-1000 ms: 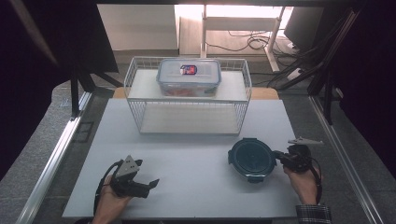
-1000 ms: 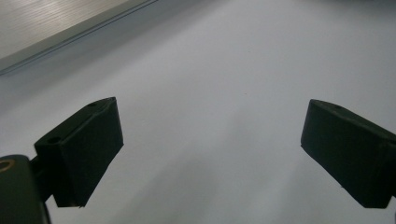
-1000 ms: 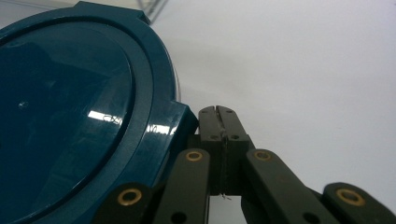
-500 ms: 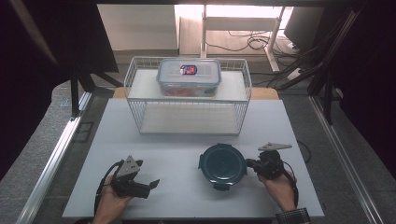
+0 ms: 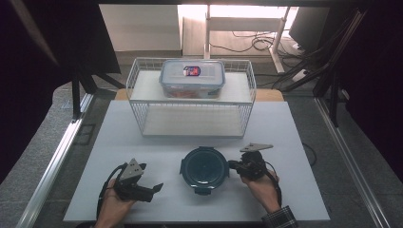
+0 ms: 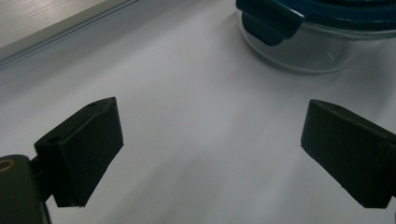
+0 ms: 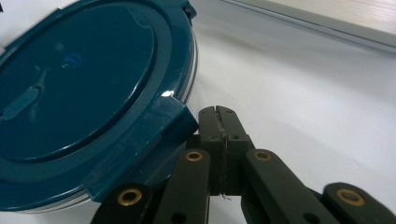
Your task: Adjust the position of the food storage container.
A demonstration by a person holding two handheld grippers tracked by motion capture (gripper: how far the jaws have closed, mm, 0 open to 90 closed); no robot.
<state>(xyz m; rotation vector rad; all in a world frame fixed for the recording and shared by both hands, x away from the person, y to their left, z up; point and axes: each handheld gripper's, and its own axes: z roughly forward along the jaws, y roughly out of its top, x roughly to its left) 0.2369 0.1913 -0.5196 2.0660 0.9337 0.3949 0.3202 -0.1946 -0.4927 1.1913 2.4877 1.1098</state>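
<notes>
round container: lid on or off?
On. The teal lid sits flush on the round container; one clip is folded down over its clear wall.

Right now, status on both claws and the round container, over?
Right claw shut, empty, against round container lid latch. Left claw open, empty, on table. Wire basket beyond; path clear.

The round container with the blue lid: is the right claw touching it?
Touching. In the right gripper view the shut right claw presses its side against a lid clip of the round container, with no gap visible between them.
</notes>
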